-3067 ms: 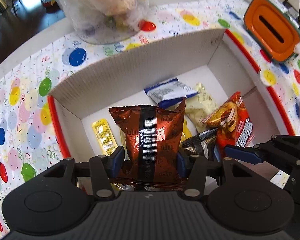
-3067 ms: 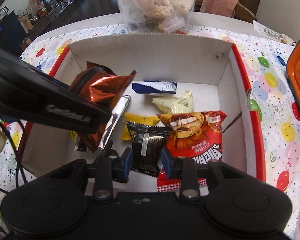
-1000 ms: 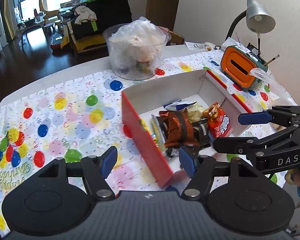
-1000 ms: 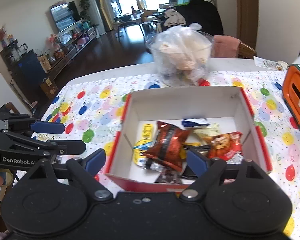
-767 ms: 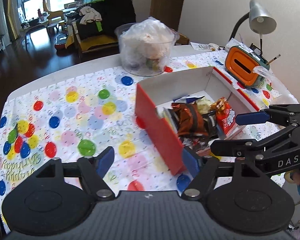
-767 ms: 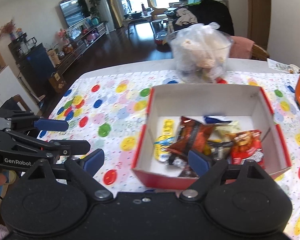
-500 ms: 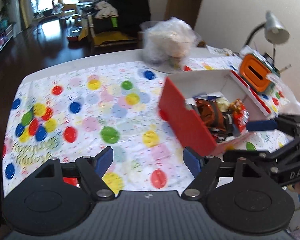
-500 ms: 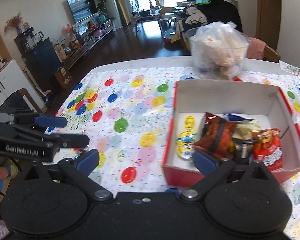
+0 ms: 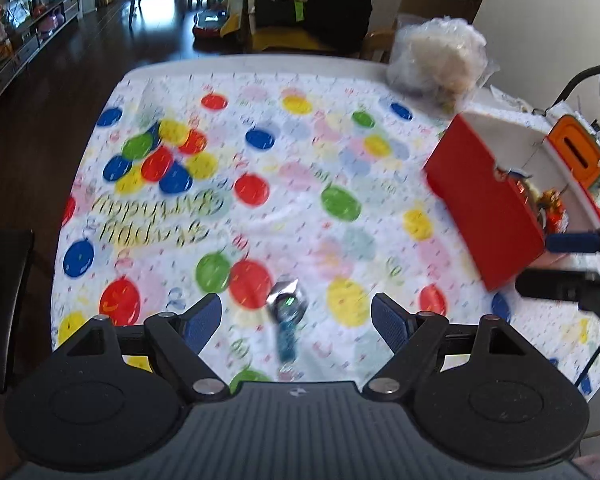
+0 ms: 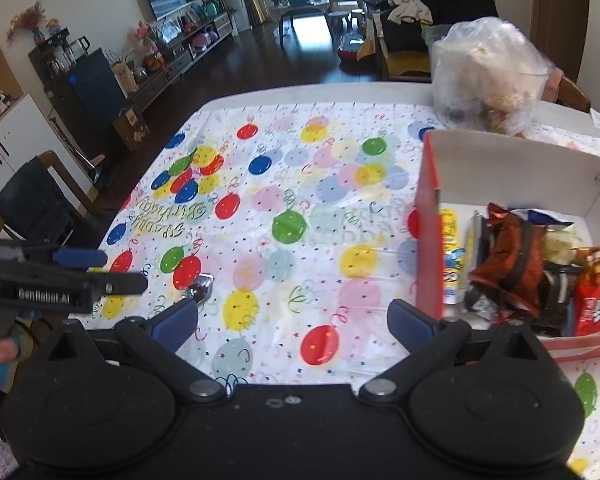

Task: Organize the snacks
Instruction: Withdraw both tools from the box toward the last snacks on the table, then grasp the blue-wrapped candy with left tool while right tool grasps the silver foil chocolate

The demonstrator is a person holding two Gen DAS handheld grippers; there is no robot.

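A red cardboard box with a white inside (image 10: pixel 432 216) stands at the right of the bench (image 10: pixel 300 98), on a white cloth printed with coloured balloons (image 10: pixel 284 184). Inside it lie a yellow flat packet (image 10: pixel 452 248) against the left wall, a crumpled copper-brown foil bag (image 10: pixel 508 264) in the middle, a black packet (image 10: pixel 556 292) just beside it, a red snack bag (image 10: pixel 596 296) at the right, and a blue-and-white packet (image 10: pixel 544 216) and a pale one (image 10: pixel 560 246) farther back. Beyond the box's far wall sits a clear plastic tub stuffed with bagged snacks (image 10: pixel 488 80). A small silver-and-blue foil-wrapped snack (image 9: pixel 286 320) lies alone on the cloth, well left of the box, between the blue fingers (image 9: pixel 202 318) of the left gripper (image 9: pixel 296 320), untouched; those have just been opening. The right gripper (image 10: pixel 292 320) stands spread wide, nothing between its fingers.
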